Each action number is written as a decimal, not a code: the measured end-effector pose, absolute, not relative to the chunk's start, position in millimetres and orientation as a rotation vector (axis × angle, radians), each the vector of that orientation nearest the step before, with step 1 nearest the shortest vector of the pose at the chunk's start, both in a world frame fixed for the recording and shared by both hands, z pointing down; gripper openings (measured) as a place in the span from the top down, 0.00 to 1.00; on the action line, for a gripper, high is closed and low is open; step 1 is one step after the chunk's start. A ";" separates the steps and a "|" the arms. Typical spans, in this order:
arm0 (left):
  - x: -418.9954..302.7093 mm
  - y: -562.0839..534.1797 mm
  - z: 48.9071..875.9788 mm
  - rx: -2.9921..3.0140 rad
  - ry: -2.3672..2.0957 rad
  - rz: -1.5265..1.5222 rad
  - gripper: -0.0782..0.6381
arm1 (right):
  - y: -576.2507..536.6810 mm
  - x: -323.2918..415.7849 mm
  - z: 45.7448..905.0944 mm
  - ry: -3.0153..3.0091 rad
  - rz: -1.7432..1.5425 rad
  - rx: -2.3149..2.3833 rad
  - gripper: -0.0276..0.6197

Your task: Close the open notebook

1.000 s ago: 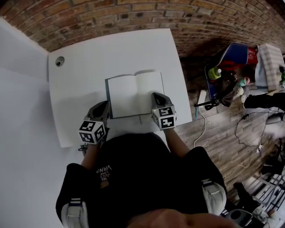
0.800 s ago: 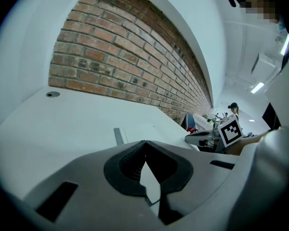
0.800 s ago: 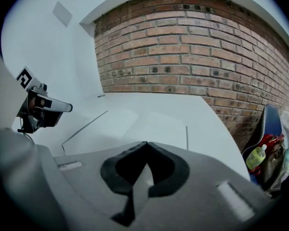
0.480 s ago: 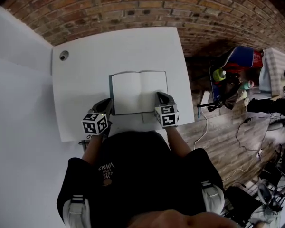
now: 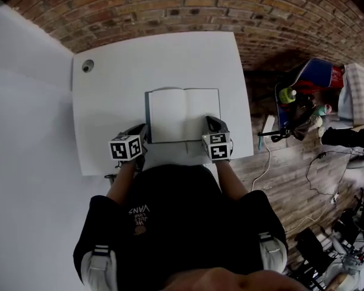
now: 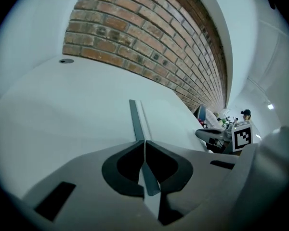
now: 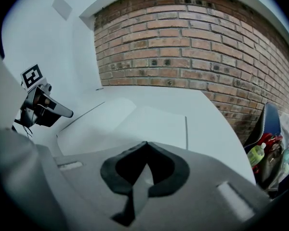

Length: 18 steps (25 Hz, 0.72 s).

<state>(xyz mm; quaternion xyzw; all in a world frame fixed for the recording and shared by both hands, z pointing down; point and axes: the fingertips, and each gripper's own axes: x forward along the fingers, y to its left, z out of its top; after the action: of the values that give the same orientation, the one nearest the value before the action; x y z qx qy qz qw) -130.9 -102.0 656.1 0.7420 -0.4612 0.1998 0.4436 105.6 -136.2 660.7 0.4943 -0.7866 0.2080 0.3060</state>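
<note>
The open notebook (image 5: 183,115) lies flat on the white table (image 5: 109,96), blank pages up, with a dark cover edge along its left side. My left gripper (image 5: 142,130) is low at the notebook's near left corner. In the left gripper view it (image 6: 144,141) is shut and empty, in line with the cover's dark edge (image 6: 134,117). Over the near right corner of the right page (image 7: 156,121) sits my right gripper (image 5: 212,123). Its jaws (image 7: 145,144) are likewise shut with nothing between them.
A brick wall (image 5: 170,11) runs behind the table. A round cable hole (image 5: 87,65) sits in the table's far left corner. To the right, on the wooden floor, stand a blue chair with a green bottle (image 5: 286,94) and some cables (image 5: 324,162).
Both grippers have sunk toward the table. The left one dropped further, rolled, and drew in to the notebook's left near corner. The notebook still lies open.
</note>
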 end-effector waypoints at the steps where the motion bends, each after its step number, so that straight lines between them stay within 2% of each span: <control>1: -133.4 -103.2 656.6 1.821 -1.157 0.490 0.88 | -136.2 105.6 661.2 -2.079 0.541 1.308 0.96; 5: -136.0 -105.4 660.8 1.752 -1.158 0.433 0.82 | -136.4 104.8 662.4 -2.075 0.534 1.305 0.96; 7: -131.7 -105.0 663.4 1.726 -1.130 0.407 0.73 | -137.0 105.1 663.0 -2.075 0.535 1.303 0.96; 9: -127.2 -105.3 665.5 1.717 -1.118 0.404 0.69 | -137.4 106.1 663.6 -2.074 0.532 1.303 0.96; 18: -121.9 -105.2 665.4 1.716 -1.158 0.460 0.65 | -136.4 104.9 663.4 -2.069 0.512 1.305 0.96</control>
<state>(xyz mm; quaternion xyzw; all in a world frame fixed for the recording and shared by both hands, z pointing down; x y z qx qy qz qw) -121.9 -105.2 665.4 0.7061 -0.4764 0.1893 0.4886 104.9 -136.4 663.4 0.4955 -0.7856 0.1942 0.3155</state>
